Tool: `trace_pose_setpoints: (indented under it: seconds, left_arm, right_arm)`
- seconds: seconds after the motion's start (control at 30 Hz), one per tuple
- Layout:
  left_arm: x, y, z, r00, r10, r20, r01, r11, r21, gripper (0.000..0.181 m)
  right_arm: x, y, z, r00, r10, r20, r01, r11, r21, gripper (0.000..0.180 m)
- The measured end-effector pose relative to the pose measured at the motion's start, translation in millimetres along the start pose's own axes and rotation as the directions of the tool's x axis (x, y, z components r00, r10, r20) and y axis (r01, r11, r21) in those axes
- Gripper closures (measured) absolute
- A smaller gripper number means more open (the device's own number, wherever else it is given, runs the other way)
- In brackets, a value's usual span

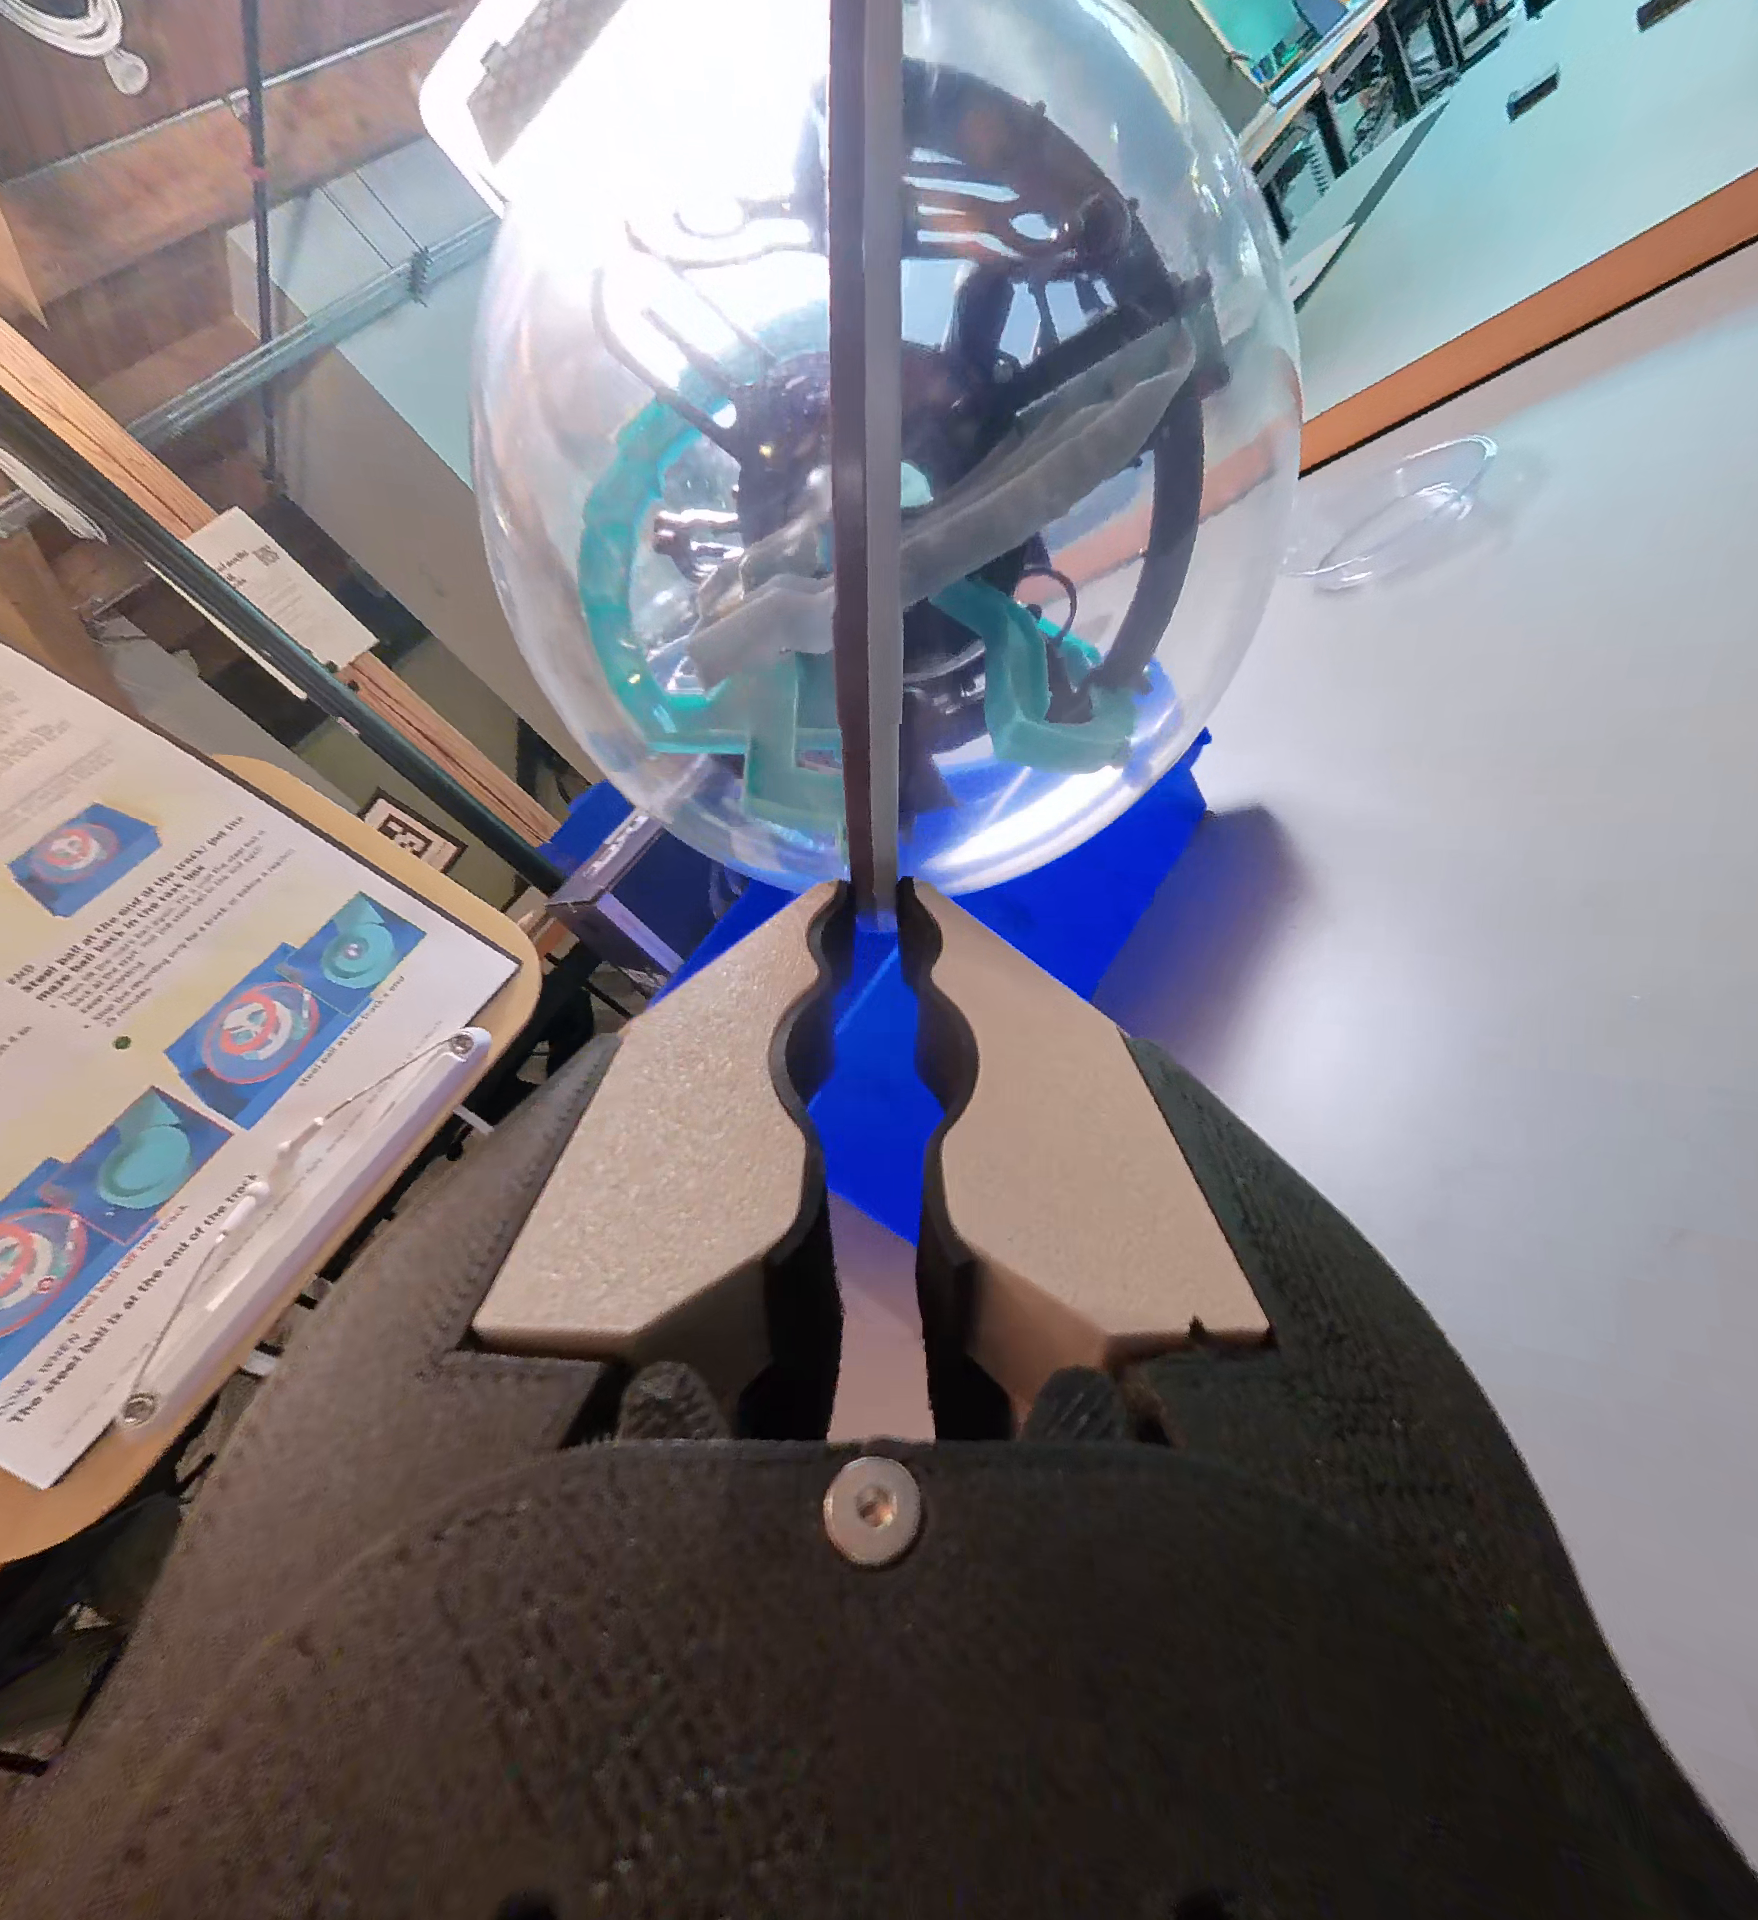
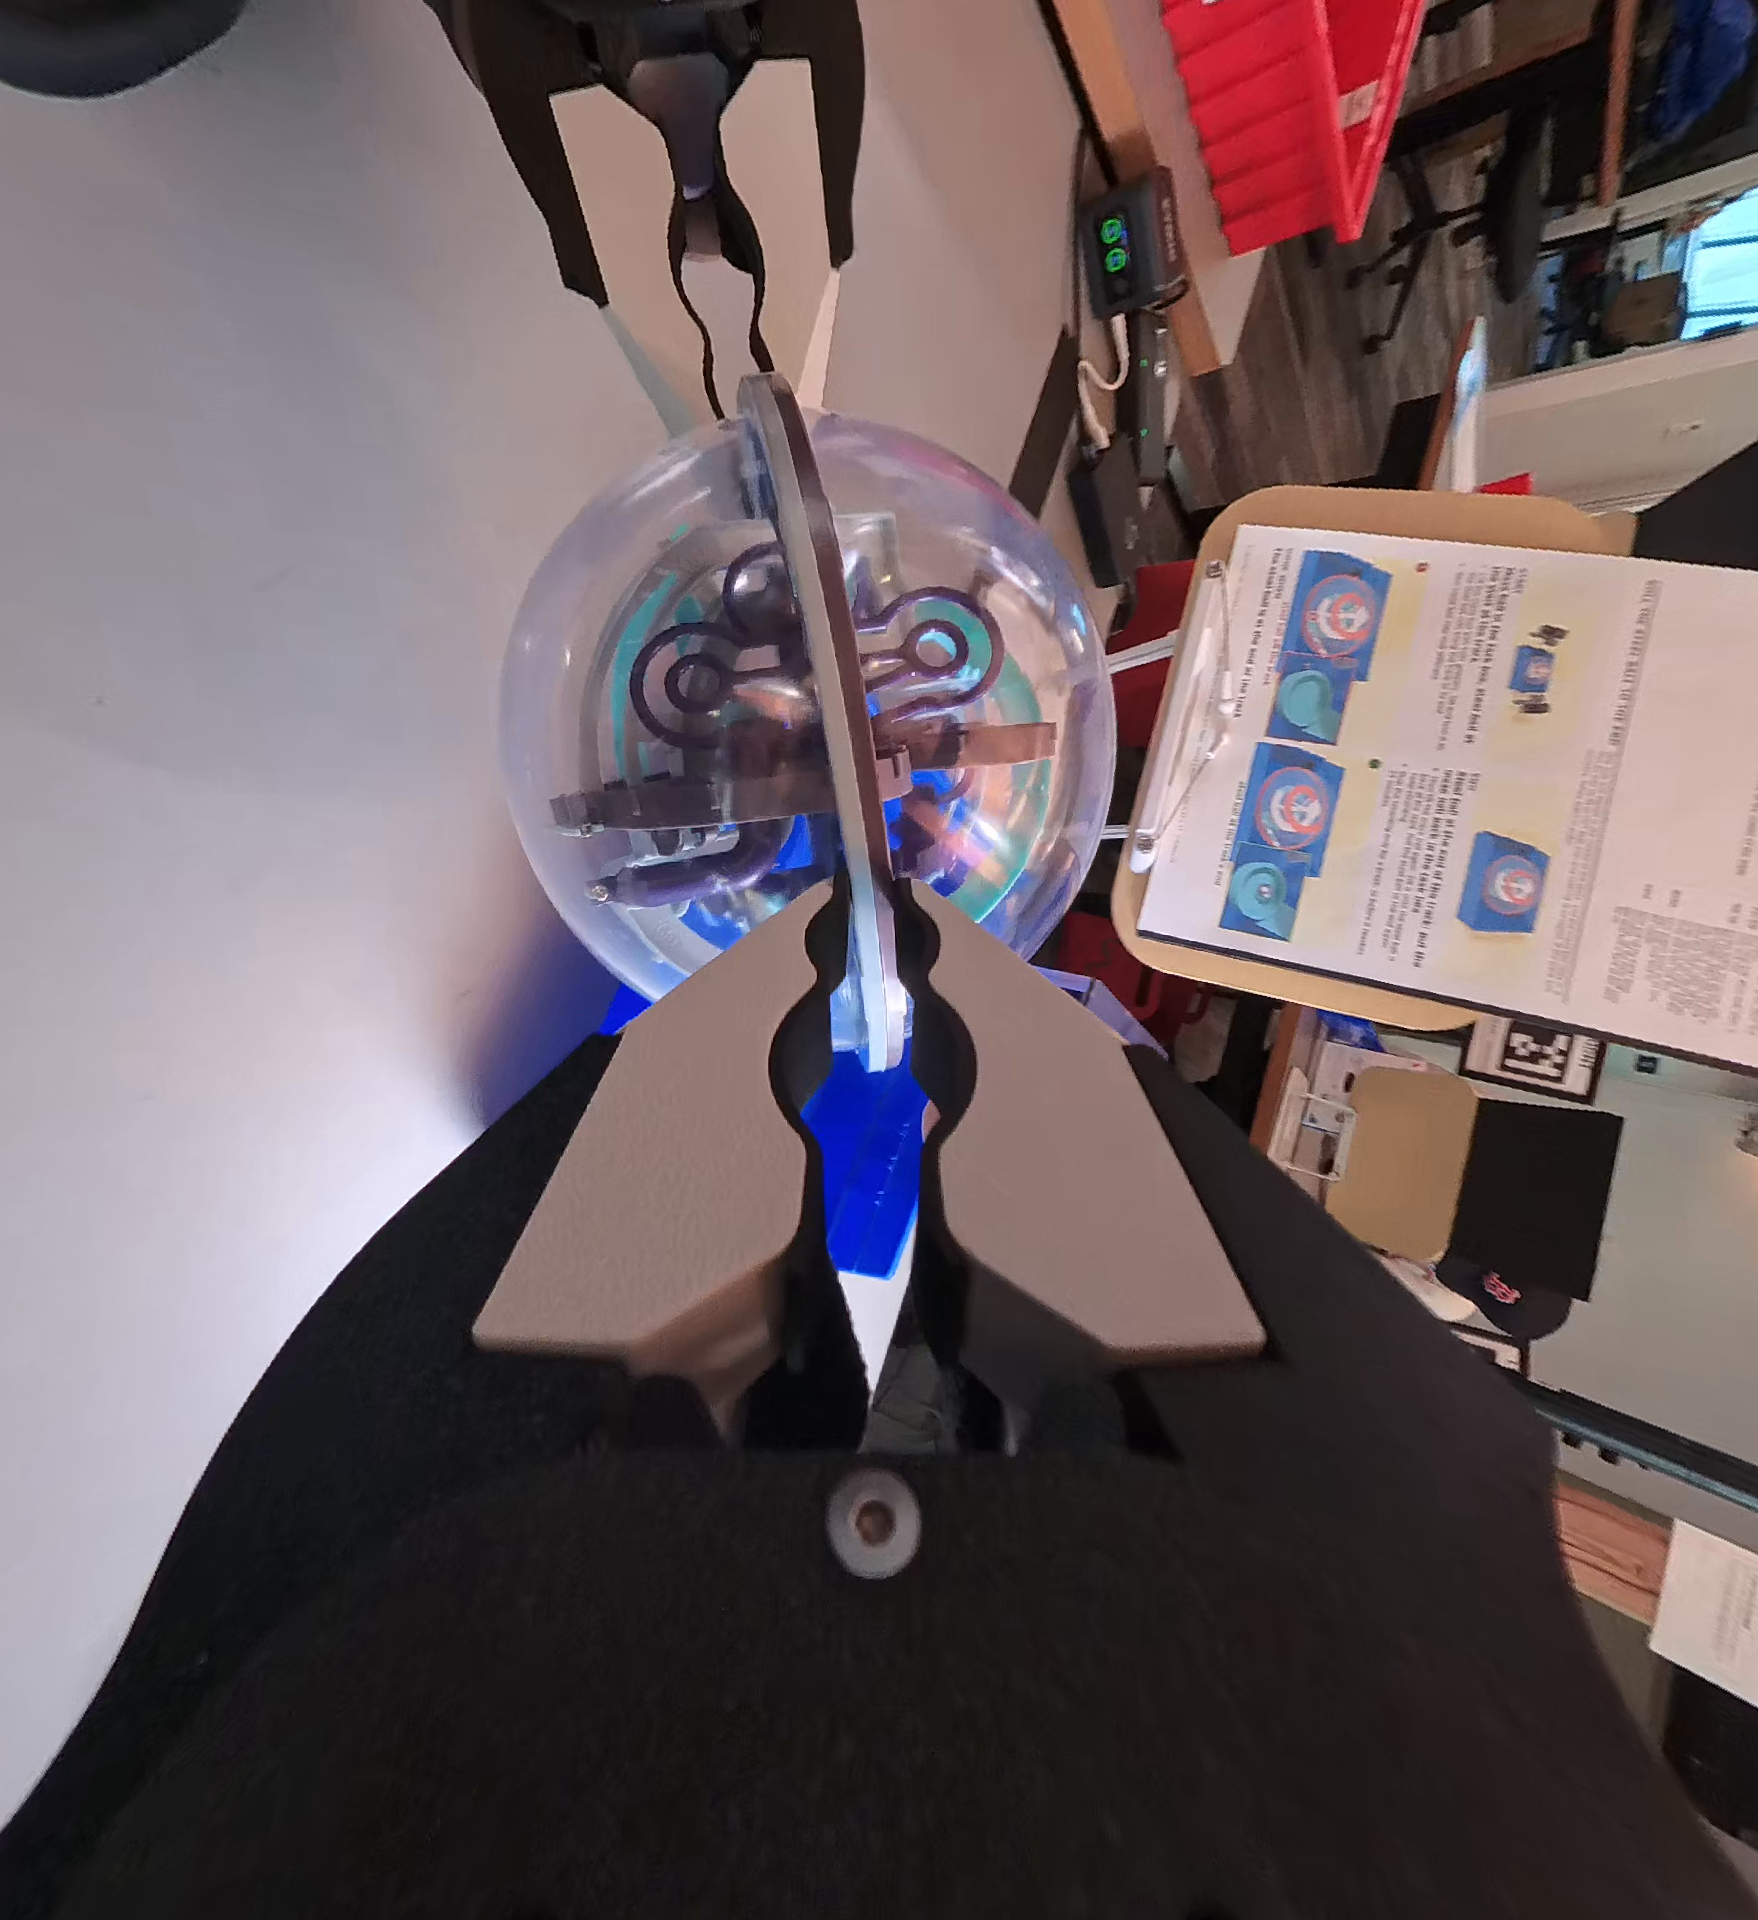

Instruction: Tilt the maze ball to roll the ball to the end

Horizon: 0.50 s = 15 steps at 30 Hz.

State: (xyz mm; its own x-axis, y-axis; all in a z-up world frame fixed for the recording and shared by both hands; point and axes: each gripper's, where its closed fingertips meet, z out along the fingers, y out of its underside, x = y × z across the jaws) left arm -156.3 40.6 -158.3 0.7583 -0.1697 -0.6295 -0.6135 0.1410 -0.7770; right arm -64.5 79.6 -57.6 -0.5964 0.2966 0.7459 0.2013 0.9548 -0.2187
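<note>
The maze ball [image 1: 1010,447] is a clear sphere with teal, grey and dark tracks inside and a thin flat rim around its middle. My left gripper [image 1: 873,894] is shut on that rim, seen edge-on as a dark strip. In the right wrist view the maze ball [image 2: 667,707] shows the same rim as a curved disc, and my right gripper [image 2: 873,914] is shut on it from the opposite side. The left gripper also shows at the far side of the ball [image 2: 709,197]. The sphere is held above a blue box [image 1: 1062,914]. I cannot make out the small steel ball.
A grey table [image 1: 1529,1039] with an orange edge lies under the ball. A clear plastic dish [image 1: 1415,509] sits on it at the far right. A clipboard with an illustrated sheet [image 1: 127,1039] stands at the left, and in the right wrist view [image 2: 1477,769] at the right.
</note>
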Motion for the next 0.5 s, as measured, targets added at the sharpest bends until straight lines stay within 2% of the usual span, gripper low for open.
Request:
trace_pose_setpoints:
  seconds: [0.5]
  left_arm:
    - [-18.0, -17.1, -10.7, 0.971, 0.187, 0.151, -0.190, 0.982, 0.001, 0.175]
  right_arm:
    - [1.9, -16.8, -14.3, 0.977, -0.128, -0.168, 0.131, 0.991, 0.010, 0.173]
